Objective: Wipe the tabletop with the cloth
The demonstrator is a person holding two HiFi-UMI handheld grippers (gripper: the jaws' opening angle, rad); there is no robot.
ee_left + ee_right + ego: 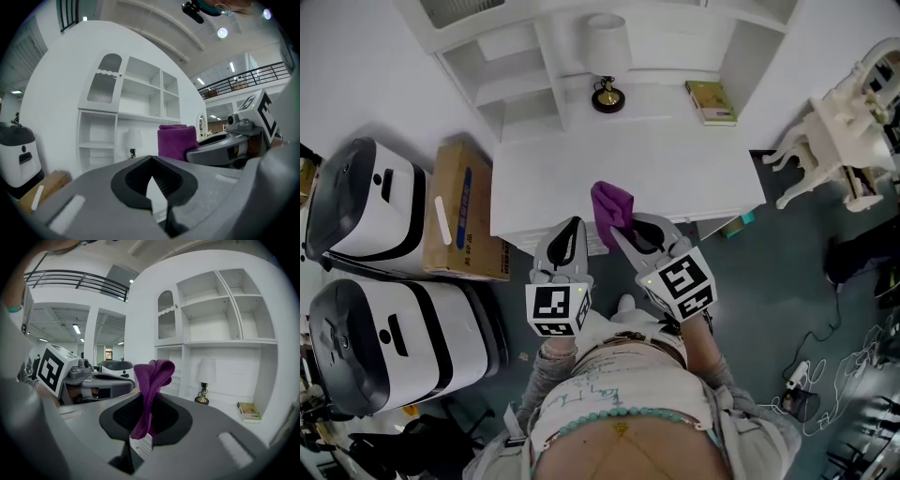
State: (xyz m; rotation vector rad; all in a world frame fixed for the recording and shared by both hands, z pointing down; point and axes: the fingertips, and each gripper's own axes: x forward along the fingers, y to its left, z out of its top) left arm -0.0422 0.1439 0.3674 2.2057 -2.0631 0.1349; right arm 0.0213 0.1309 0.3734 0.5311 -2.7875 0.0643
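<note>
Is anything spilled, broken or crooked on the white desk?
Nothing really. The lamp stands upright, the book lies flat at the back, and nothing is spilled on the desk. The only scrunched-up thing is the purple cloth, pinched in the right gripper.

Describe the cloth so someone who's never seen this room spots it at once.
Find the white desk below the shelves. Near its front edge the right gripper holds the cloth: bunched and purple, the only purple thing there.
</note>
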